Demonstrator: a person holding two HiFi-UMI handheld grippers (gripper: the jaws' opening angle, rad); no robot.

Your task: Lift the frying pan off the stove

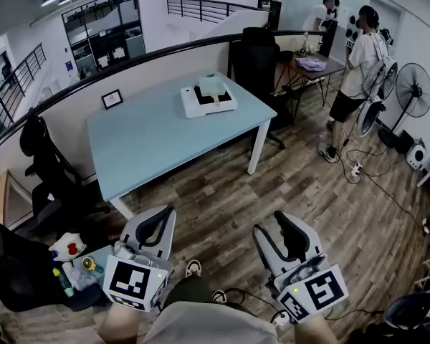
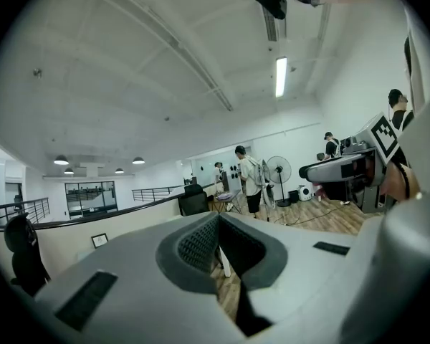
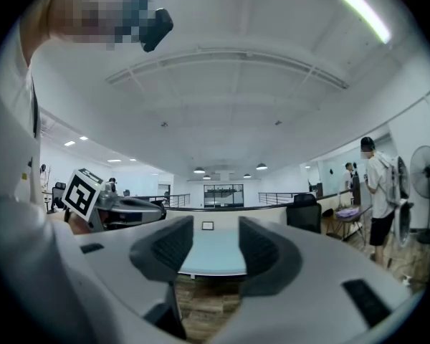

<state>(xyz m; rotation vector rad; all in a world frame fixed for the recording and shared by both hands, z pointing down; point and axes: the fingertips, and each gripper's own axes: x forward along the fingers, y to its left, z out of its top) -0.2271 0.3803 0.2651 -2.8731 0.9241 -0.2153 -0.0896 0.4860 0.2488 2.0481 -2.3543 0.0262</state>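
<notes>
Far across the room, the white stove (image 1: 193, 107) sits on a light blue table (image 1: 143, 138). The dark frying pan (image 1: 206, 94) rests on the stove with a pale object on top, too small to make out further. Both grippers are held low near my body, well short of the table. My left gripper (image 1: 158, 219) (image 2: 216, 224) has its pads pressed together with nothing in them. My right gripper (image 1: 283, 229) (image 3: 215, 239) stands open with nothing between its jaws, and the blue table (image 3: 211, 258) shows through the gap.
Black office chairs stand at the table's far end (image 1: 254, 56) and at the left (image 1: 46, 163). A person (image 1: 358, 70) stands at the right beside floor fans (image 1: 412, 92) and floor cables. A small stand with bottles (image 1: 79, 267) is at my lower left. Wood floor lies between me and the table.
</notes>
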